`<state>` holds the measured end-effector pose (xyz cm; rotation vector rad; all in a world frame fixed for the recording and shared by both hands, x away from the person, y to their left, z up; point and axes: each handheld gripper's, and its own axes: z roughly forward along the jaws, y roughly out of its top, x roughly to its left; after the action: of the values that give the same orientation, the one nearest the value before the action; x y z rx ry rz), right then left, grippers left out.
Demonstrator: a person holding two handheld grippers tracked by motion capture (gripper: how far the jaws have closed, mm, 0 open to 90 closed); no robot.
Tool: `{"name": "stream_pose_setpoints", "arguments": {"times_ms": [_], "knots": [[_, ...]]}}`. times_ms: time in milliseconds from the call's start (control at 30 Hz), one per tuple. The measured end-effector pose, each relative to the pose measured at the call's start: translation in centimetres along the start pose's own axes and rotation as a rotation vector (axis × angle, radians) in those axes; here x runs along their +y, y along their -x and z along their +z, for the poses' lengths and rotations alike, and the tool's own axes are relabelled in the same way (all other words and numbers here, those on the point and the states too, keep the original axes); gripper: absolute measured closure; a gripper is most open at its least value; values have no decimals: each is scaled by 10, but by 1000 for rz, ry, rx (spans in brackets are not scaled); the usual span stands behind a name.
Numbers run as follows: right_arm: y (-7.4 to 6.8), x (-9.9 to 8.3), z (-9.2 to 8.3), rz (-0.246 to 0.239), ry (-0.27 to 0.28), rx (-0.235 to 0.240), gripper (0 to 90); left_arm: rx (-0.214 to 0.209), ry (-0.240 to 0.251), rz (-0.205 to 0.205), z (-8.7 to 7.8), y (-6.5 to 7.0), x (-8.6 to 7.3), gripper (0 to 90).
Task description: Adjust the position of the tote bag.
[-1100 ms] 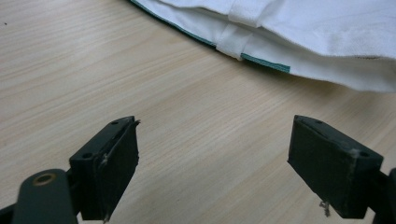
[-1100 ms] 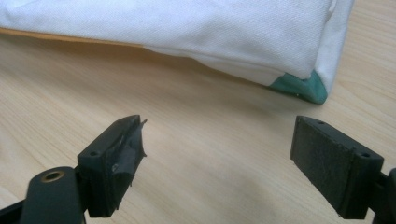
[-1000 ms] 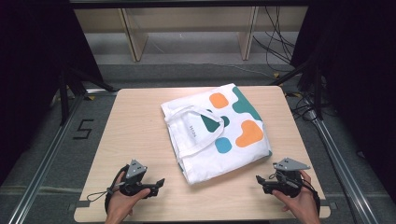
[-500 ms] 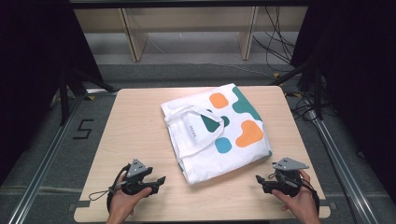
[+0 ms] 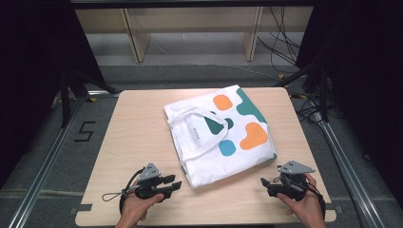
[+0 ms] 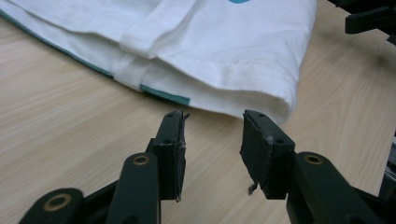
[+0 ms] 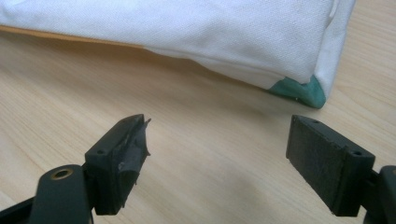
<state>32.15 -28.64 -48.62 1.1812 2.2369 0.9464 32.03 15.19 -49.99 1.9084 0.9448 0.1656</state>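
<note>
Near the front edge of the table (image 5: 123, 137), the left gripper (image 5: 173, 183) lies level, aimed at the near corner of the folded white tote bag (image 5: 223, 137); its jaws have just been closing, half apart with nothing between them. The bag lies mid-table, printed side up. Further right, the right gripper (image 5: 264, 183) rests with jaws spread wide, empty, just short of the bag's other near corner

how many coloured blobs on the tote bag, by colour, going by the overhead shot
Printed patches on the tote bag, high view:
orange patches: 2
dark green patches: 2, one partly under the handle
blue patches: 1
Total: 5
</note>
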Motion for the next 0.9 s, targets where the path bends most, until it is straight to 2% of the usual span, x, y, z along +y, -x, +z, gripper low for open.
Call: {"name": "stream_pose_setpoints", "arguments": {"times_ms": [67,100,133,167,233,267,300,333,367,400,433,467,500,567,667,700,733,767,833,867,900], "knots": [[0,0,0,-7,-6,3,214,0,1,15,3,1,2,594],[-1,1,1,-1,-8,25,214,8,-3,25,8,3,5,597],[0,1,1,-22,-4,26,214,3,-5,33,11,3,6,607],[-2,1,0,13,-11,17,214,5,-11,44,12,3,7,612],[-2,0,2,-5,-3,17,214,14,-23,47,14,3,8,618],[-2,0,2,-1,-11,21,214,1,-21,29,15,3,8,627],[-2,0,2,-4,-8,20,214,3,-11,31,17,3,8,633],[-3,1,1,16,-15,18,216,-15,-21,18,17,3,9,645],[-2,1,1,12,-13,18,216,-35,-18,1,17,5,9,648],[-2,1,1,11,-17,23,216,-45,-21,4,18,7,9,654],[-2,1,2,-2,-15,22,216,-41,-37,29,18,10,8,658],[-2,1,2,-2,-15,22,216,-41,-37,29,18,10,8,658],[-3,1,1,9,-20,22,216,-39,-43,57,19,16,7,665],[-3,2,2,-12,-4,25,217,-54,-54,72,19,19,6,687],[-4,1,2,-5,-19,24,219,-54,-45,69,22,20,6,737],[-3,1,4,-16,-11,26,219,-60,-52,69,22,21,6,748],[-2,2,3,-31,4,8,219,-62,-55,67,23,22,5,763],[-2,2,3,-23,7,11,220,-57,-59,80,23,21,5,766],[-2,1,3,-22,2,9,220,-72,-59,47,22,19,5,762],[-4,1,2,0,-20,22,221,-81,-46,27,21,18,4,756],[-2,2,4,-28,2,13,222,-108,-35,-7,21,17,3,735]]}}
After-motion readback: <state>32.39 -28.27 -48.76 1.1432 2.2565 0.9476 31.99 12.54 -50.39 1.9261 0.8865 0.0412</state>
